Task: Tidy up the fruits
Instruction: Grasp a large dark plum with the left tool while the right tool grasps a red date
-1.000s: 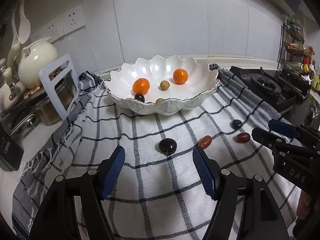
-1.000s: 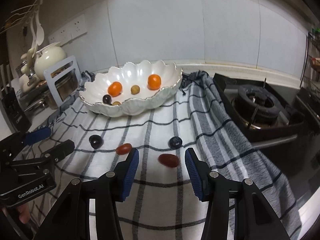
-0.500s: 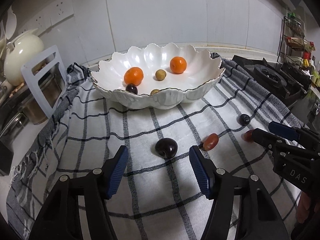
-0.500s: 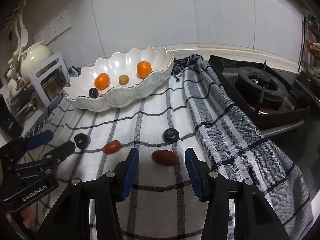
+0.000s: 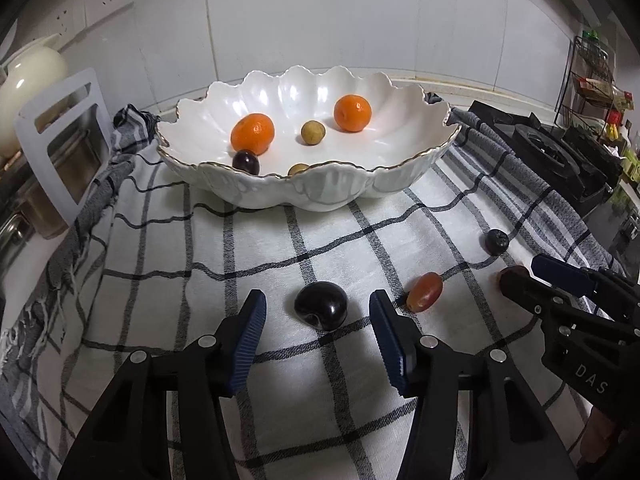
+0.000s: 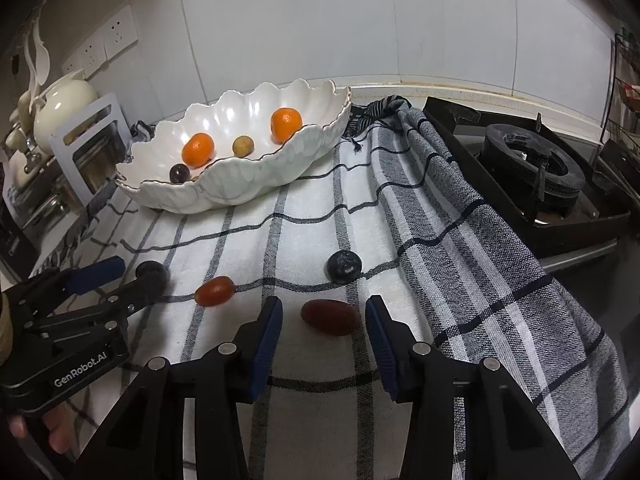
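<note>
A dark plum lies on the checked cloth between the blue pads of my left gripper; its jaws are closing and the pads stand clear of the fruit. A dark red oval fruit lies between the pads of my right gripper, whose jaws are also closing without touching it. A red grape tomato and a dark blue berry rest on the cloth between the two. The white scalloped bowl behind holds two oranges, two small tan fruits and a dark one.
A gas stove stands to the right of the cloth. At the left are a cream teapot, a white rack and steel pots. A spice shelf is at the far right. The tiled wall carries sockets.
Both grippers have dropped and come forward over their fruits. The left jaws have narrowed markedly around the plum; the right jaws narrowed a little around the red fruit.
</note>
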Demonstrator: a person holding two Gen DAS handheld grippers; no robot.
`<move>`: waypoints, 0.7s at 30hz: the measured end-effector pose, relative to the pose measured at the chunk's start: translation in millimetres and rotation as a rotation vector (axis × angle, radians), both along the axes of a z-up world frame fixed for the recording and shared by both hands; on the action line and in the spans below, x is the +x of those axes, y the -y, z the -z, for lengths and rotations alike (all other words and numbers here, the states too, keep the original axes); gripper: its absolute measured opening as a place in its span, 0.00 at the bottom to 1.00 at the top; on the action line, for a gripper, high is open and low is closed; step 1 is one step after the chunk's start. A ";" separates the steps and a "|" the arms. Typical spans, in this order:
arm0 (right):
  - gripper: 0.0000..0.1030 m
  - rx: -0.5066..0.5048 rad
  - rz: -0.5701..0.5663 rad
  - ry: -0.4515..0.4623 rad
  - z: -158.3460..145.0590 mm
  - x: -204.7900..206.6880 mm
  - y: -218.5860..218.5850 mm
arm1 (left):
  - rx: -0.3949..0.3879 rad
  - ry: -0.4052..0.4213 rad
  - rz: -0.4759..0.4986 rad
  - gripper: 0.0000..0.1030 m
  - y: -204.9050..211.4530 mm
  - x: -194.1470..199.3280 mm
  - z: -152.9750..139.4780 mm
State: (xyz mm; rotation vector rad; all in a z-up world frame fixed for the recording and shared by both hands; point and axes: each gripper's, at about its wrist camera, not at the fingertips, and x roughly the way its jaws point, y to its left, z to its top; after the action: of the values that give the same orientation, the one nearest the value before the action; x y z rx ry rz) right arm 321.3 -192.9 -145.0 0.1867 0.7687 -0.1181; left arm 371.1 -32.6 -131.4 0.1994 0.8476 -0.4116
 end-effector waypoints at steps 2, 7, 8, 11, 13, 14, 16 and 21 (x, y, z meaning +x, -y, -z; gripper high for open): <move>0.40 0.001 0.000 -0.006 1.2 1.6 0.4 | -0.006 -0.004 -0.003 0.47 1.2 2.7 0.8; 0.35 0.015 -0.004 -0.023 4.8 5.7 2.2 | -0.009 -0.013 0.001 0.35 4.4 5.8 3.4; 0.34 0.018 -0.004 -0.024 5.2 5.8 2.5 | -0.006 -0.015 -0.001 0.33 4.8 6.4 4.2; 0.31 0.023 -0.001 -0.034 6.8 6.7 4.3 | 0.004 -0.022 -0.008 0.29 5.5 8.0 6.9; 0.30 0.023 -0.004 -0.035 7.1 6.8 4.8 | 0.002 -0.023 -0.009 0.29 5.2 8.0 7.1; 0.30 0.023 -0.004 -0.035 6.9 6.8 4.9 | 0.001 -0.025 -0.009 0.29 5.0 7.9 7.1; 0.29 0.023 -0.004 -0.033 6.7 6.9 4.6 | 0.003 -0.024 -0.009 0.28 5.0 7.8 7.2; 0.29 0.020 -0.009 -0.019 3.7 4.5 4.6 | -0.001 -0.015 -0.010 0.28 5.5 3.4 2.5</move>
State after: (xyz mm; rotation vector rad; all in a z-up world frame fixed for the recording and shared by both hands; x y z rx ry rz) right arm 325.8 -197.5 -148.6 0.2018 0.7899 -0.1040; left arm 374.5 -38.1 -133.9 0.1910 0.8633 -0.4043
